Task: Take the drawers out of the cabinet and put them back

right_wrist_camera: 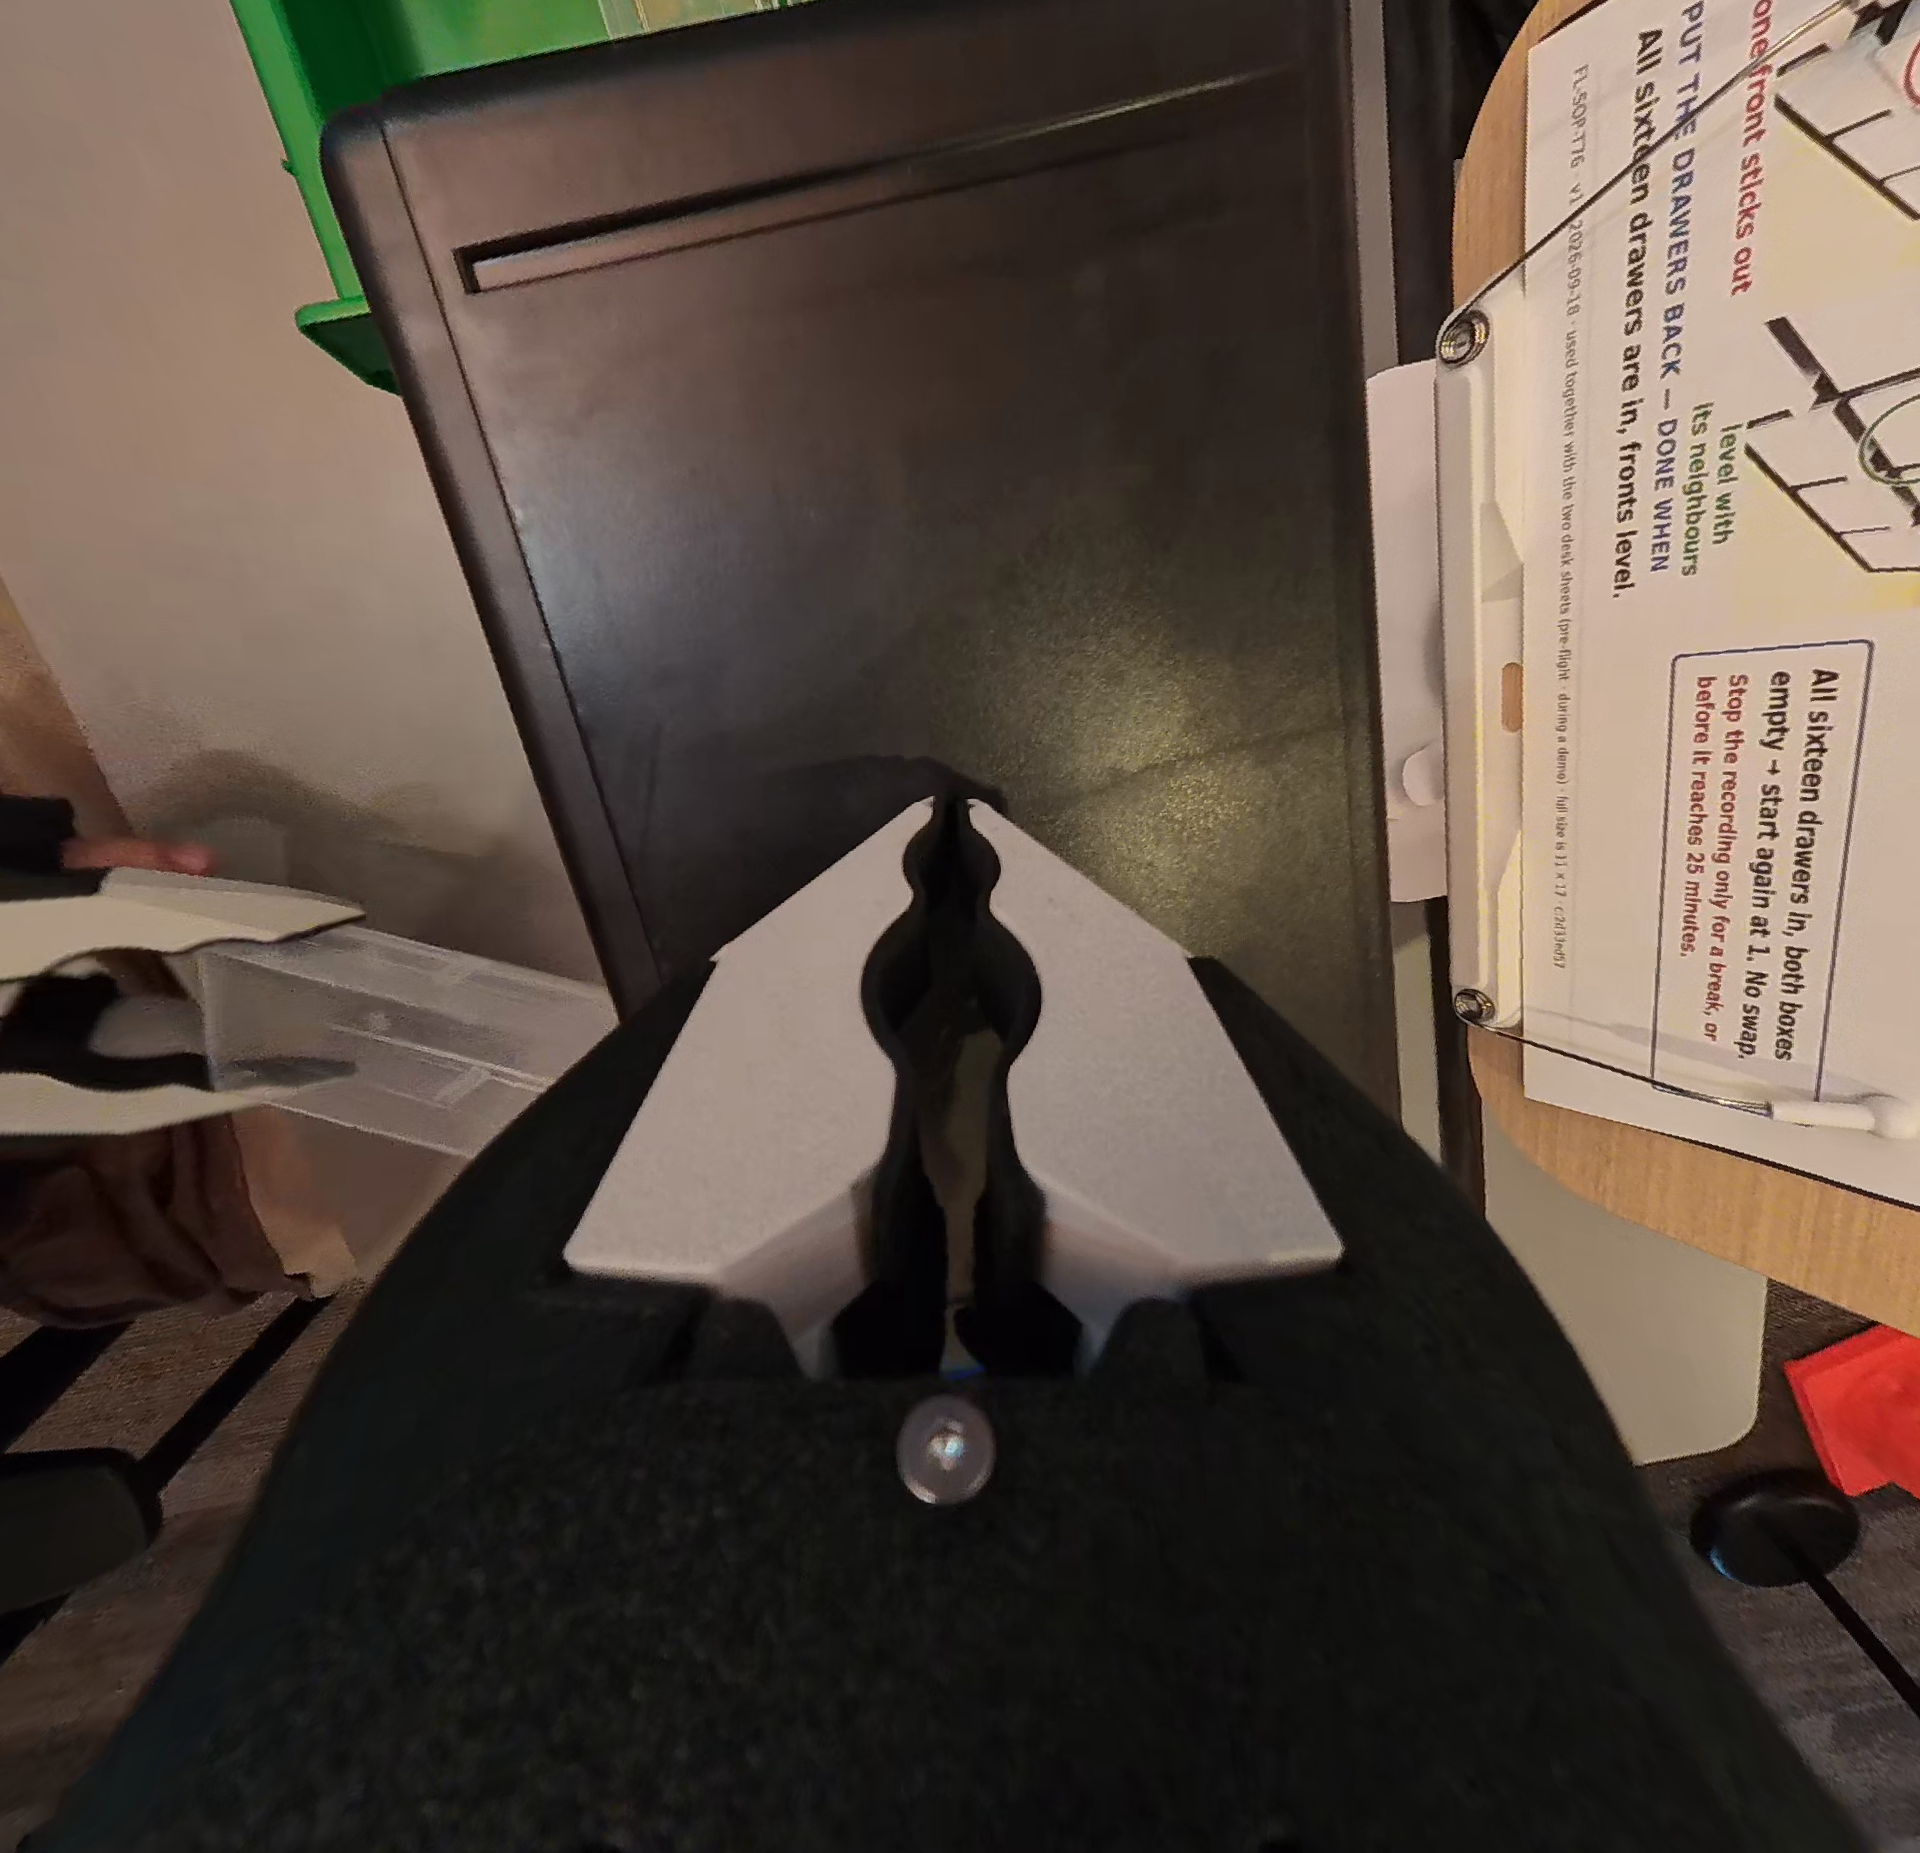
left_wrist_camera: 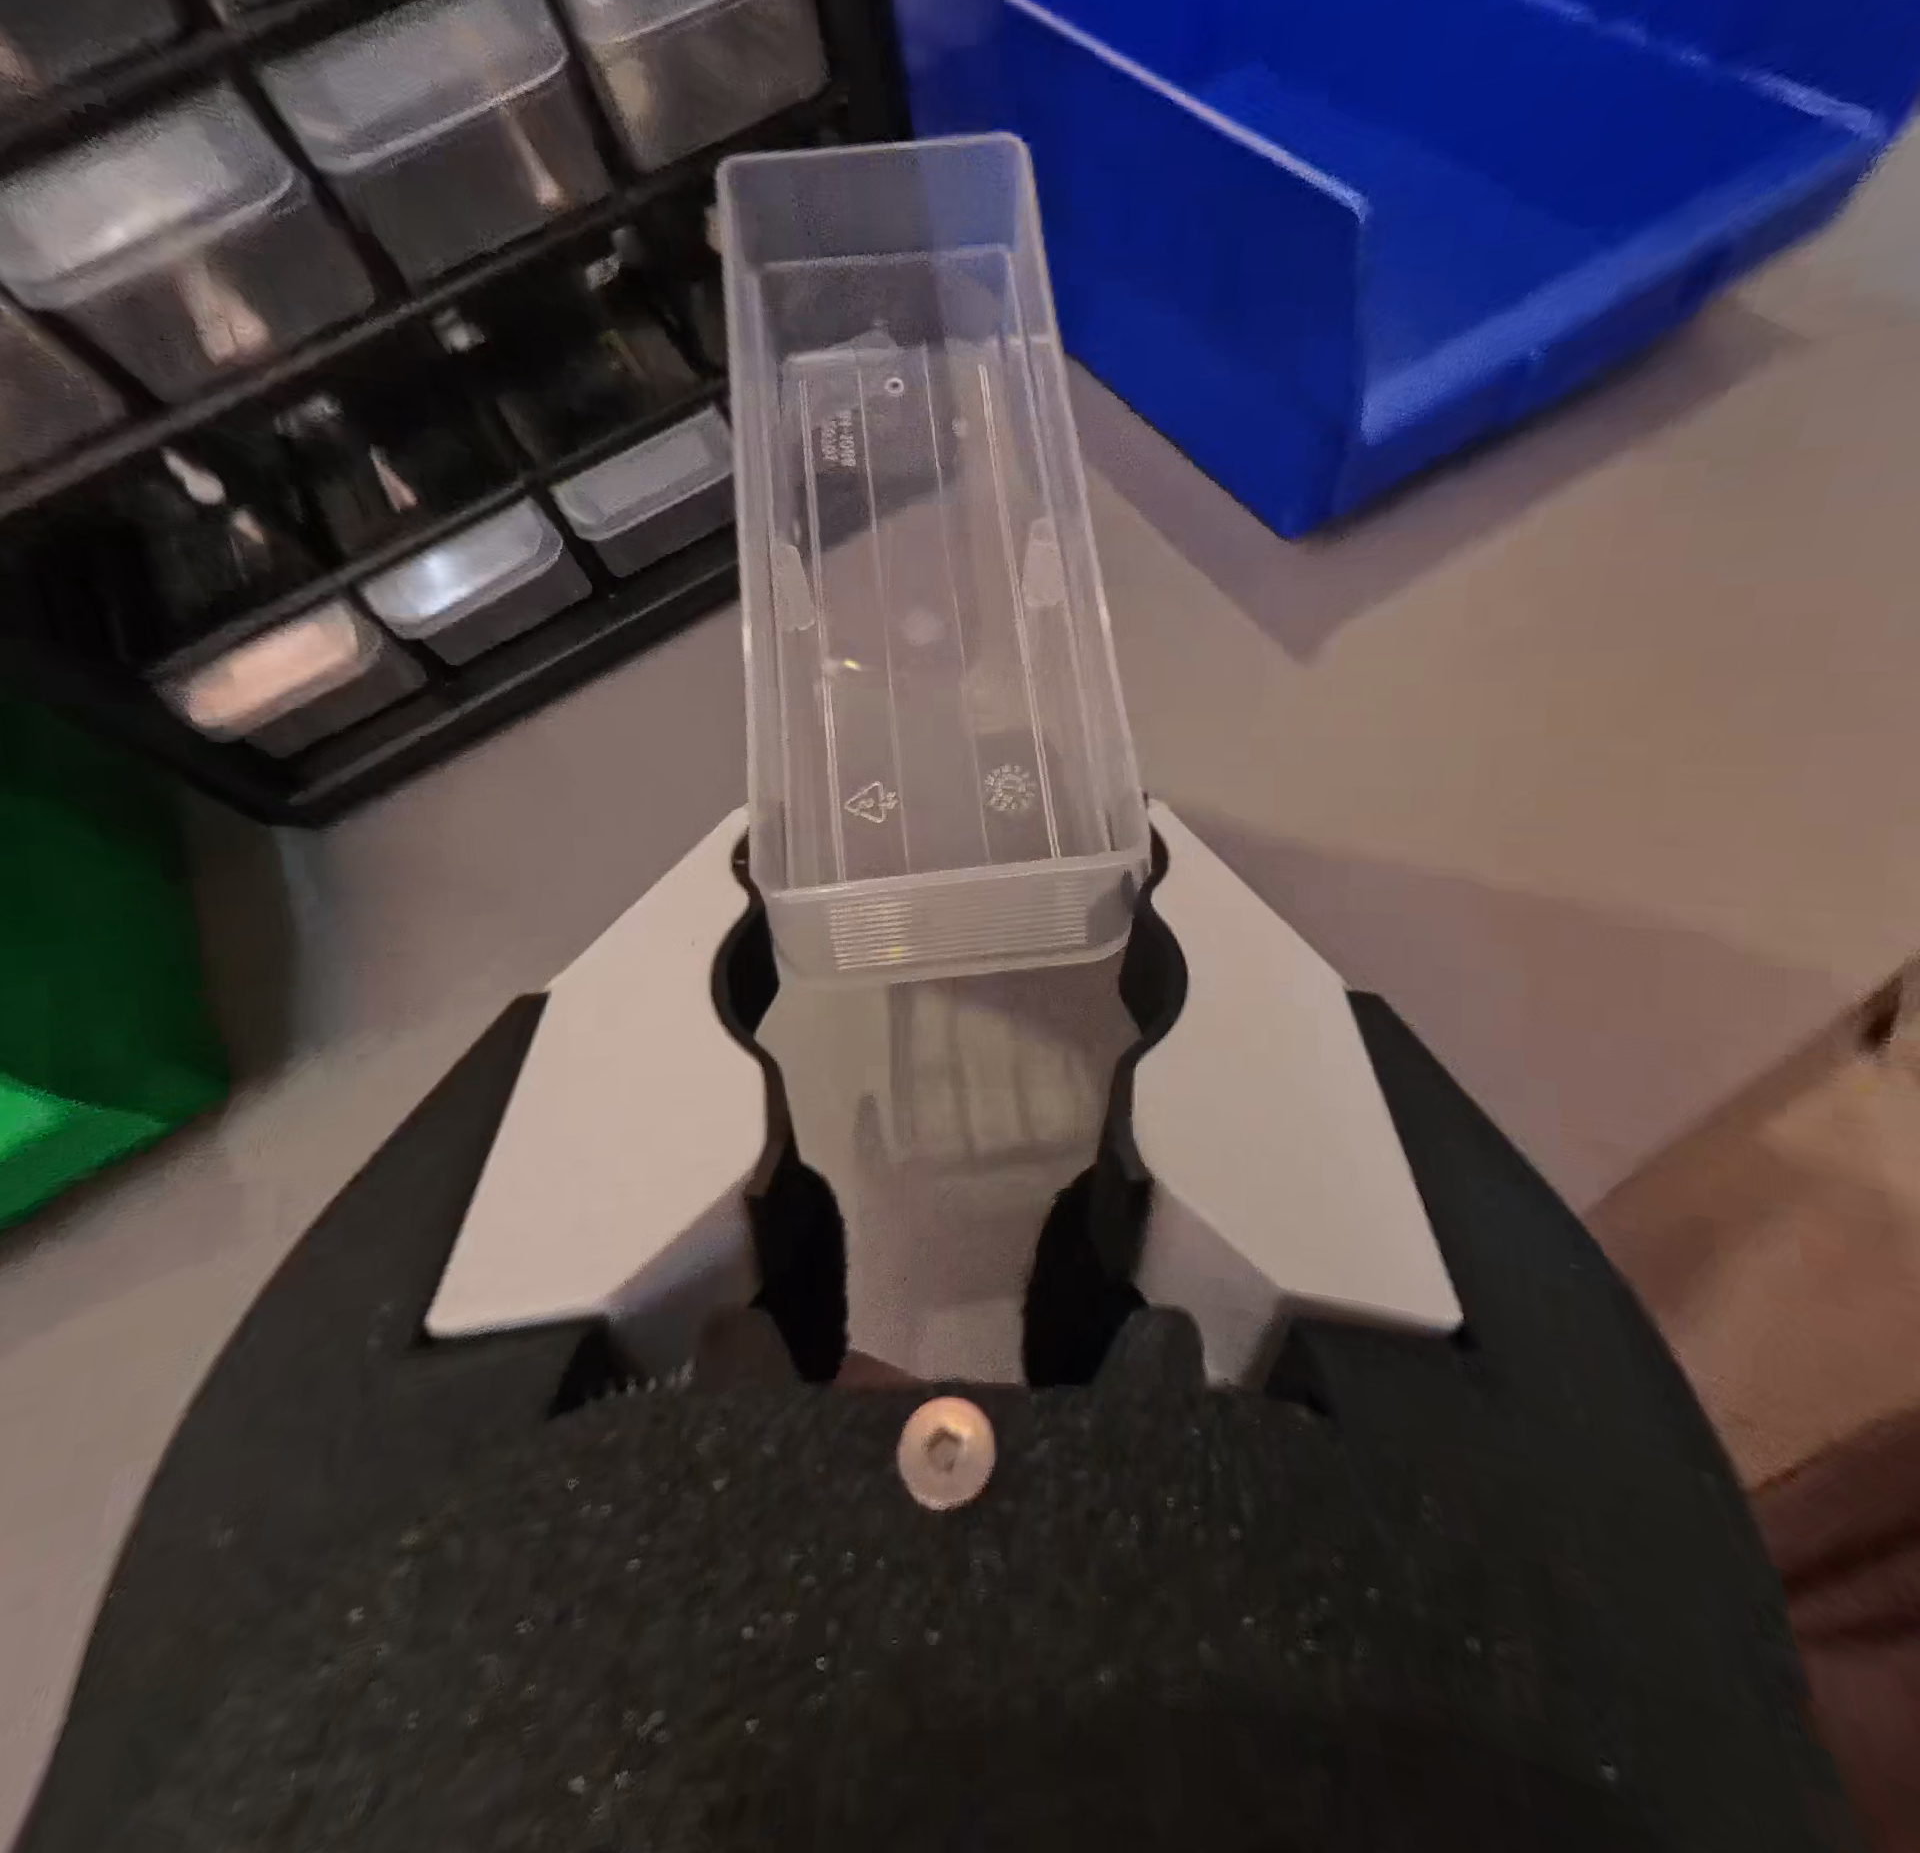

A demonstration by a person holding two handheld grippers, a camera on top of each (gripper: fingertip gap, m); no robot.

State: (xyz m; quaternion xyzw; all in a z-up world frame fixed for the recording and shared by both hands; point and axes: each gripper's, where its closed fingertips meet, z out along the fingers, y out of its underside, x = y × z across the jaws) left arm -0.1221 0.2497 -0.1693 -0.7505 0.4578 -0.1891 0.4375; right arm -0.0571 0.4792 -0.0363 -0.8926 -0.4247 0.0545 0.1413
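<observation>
While the left gripper [left_wrist_camera: 948,904] clamps the near end of a clear drawer [left_wrist_camera: 914,515] pointing away beside the cabinet [left_wrist_camera: 343,369], the right gripper [right_wrist_camera: 951,816] is closed, empty, against the cabinet's side.

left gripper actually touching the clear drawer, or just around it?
Touching. Left wrist view: the left gripper has both fingers pressed against the clear drawer sides near its front end.

Grey table [left_wrist_camera: 1455,764] under black drawer cabinet [left_wrist_camera: 312,432], blue bin [left_wrist_camera: 1351,276], green bin [left_wrist_camera: 83,972]
</observation>
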